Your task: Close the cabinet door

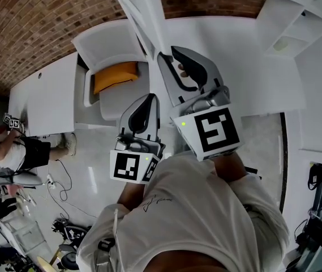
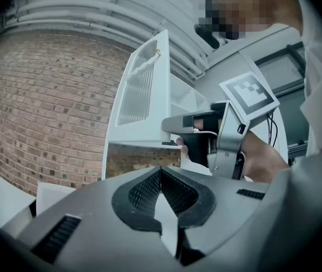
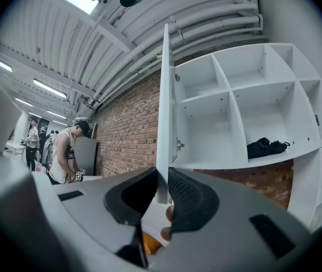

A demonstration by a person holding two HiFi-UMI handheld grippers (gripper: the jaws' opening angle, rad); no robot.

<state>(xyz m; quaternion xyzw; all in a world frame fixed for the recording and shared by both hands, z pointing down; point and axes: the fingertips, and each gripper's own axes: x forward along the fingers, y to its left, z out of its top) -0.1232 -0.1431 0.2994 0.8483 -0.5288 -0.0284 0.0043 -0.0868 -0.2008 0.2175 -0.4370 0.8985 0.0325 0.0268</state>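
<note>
white wall cabinet (image 3: 245, 89), compartments bare to the room
a dark crumpled bundle (image 3: 267, 147) lay in its lower right compartment.

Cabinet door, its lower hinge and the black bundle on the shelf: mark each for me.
cabinet door (image 3: 164, 95), right gripper view, on its near edge
lower hinge (image 3: 179, 144), right gripper view, on its metal bracket
black bundle (image 3: 268, 147), right gripper view, on its middle

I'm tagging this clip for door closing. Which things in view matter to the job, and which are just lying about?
Belongs to the job: cabinet door, open; right gripper, clamped on its lower edge; cabinet.
Lying about: black bundle on a shelf; orange cushion; left gripper, shut and empty; person in the background.
</note>
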